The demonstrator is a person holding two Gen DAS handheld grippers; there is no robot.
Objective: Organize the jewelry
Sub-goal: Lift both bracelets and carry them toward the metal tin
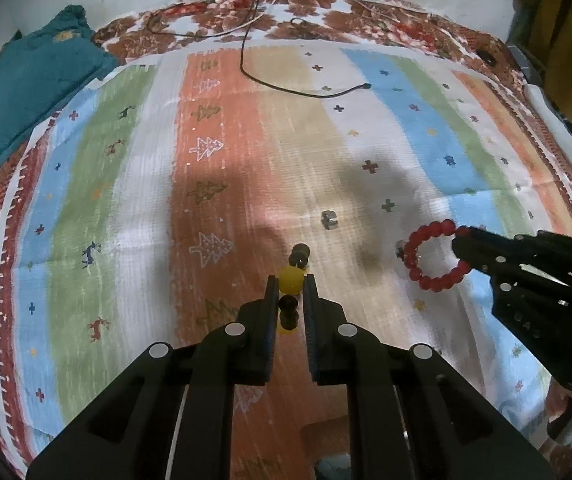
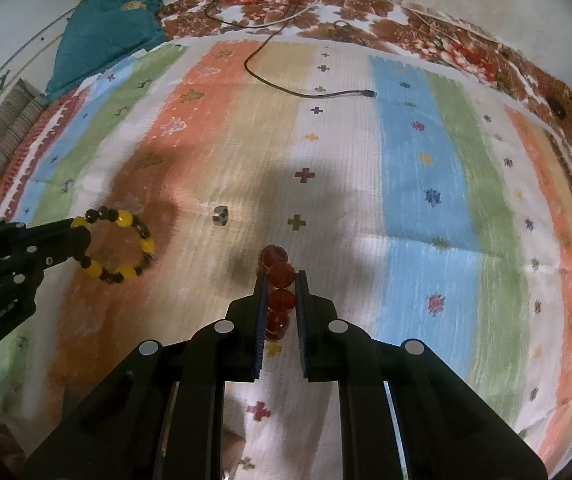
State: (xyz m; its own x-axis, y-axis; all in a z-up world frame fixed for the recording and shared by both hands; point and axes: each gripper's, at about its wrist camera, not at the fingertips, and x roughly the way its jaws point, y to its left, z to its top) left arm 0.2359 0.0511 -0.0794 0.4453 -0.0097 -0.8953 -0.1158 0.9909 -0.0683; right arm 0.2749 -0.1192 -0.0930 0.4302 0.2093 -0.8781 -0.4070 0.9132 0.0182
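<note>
My left gripper (image 1: pixel 290 282) is shut on a yellow-and-black bead bracelet (image 1: pixel 290 280), seen edge-on between its fingers. From the right wrist view the same bracelet (image 2: pixel 119 246) shows as a full ring held at the left gripper's tip (image 2: pixel 79 236) above the striped cloth. My right gripper (image 2: pixel 281 280) is shut on a red bead bracelet (image 2: pixel 279 274), seen edge-on. In the left wrist view the red bracelet (image 1: pixel 436 254) hangs as a ring from the right gripper (image 1: pixel 460 240). A small silver ring (image 1: pixel 329 219) lies on the cloth between both grippers; it also shows in the right wrist view (image 2: pixel 219 215).
A striped cloth (image 1: pixel 221 128) with small tree and cross motifs covers a floral bedspread (image 1: pixel 213 20). A black cable (image 1: pixel 306 92) lies across the far part. A teal cloth (image 1: pixel 41 80) sits at the far left. A white object (image 1: pixel 558 128) lies at the right edge.
</note>
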